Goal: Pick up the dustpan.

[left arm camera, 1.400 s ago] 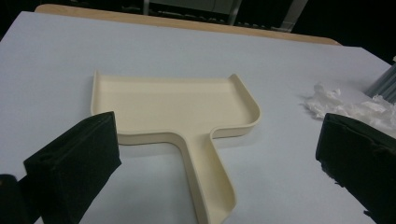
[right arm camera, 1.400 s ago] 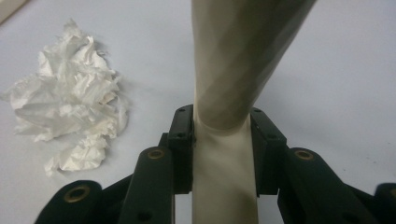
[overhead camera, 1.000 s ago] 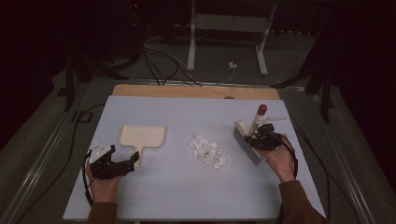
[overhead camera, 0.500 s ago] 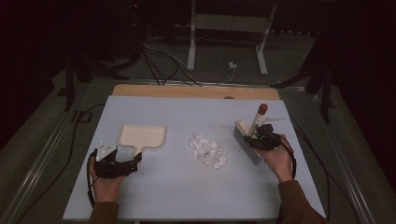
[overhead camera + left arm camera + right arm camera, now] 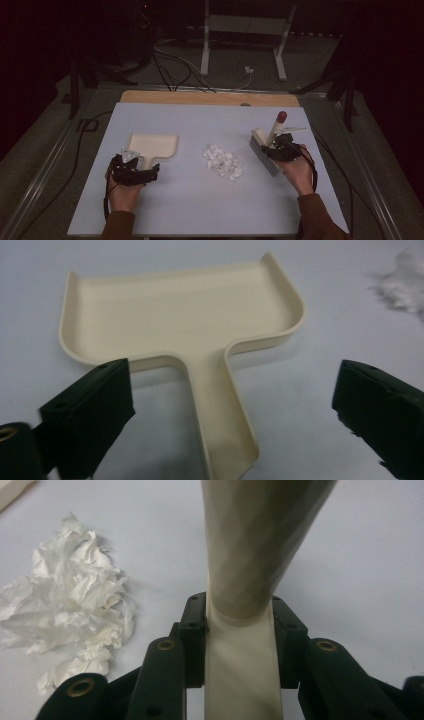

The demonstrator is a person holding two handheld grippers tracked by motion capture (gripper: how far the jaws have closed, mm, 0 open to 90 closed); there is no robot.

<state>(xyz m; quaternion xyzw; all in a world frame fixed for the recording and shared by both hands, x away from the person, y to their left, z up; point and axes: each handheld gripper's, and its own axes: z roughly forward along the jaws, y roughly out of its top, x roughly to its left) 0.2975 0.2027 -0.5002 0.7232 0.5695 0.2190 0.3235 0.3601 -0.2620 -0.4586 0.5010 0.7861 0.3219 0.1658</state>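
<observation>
A cream dustpan (image 5: 152, 146) lies flat on the table's left half, its handle (image 5: 220, 405) pointing toward the person. My left gripper (image 5: 148, 170) is open, and its jaws have just been closing a little. They stand on either side of the handle without touching it, as the left gripper view (image 5: 232, 390) shows. My right gripper (image 5: 280, 148) is shut on the cream handle (image 5: 260, 540) of a brush (image 5: 262, 149). The brush's bristle head rests on the table at the right and its red-tipped handle slants up. A heap of crumpled white paper scraps (image 5: 221, 161) lies between the two tools.
The pale blue table top (image 5: 200, 210) has a wooden strip (image 5: 210, 97) along its far edge. Behind it are a metal stand (image 5: 245, 30) and cables on the dark floor. Paper scraps (image 5: 75, 605) lie left of the brush handle in the right gripper view.
My left hand has slid right, bringing its jaws around the dustpan handle. The right hand and the brush have stayed in place.
</observation>
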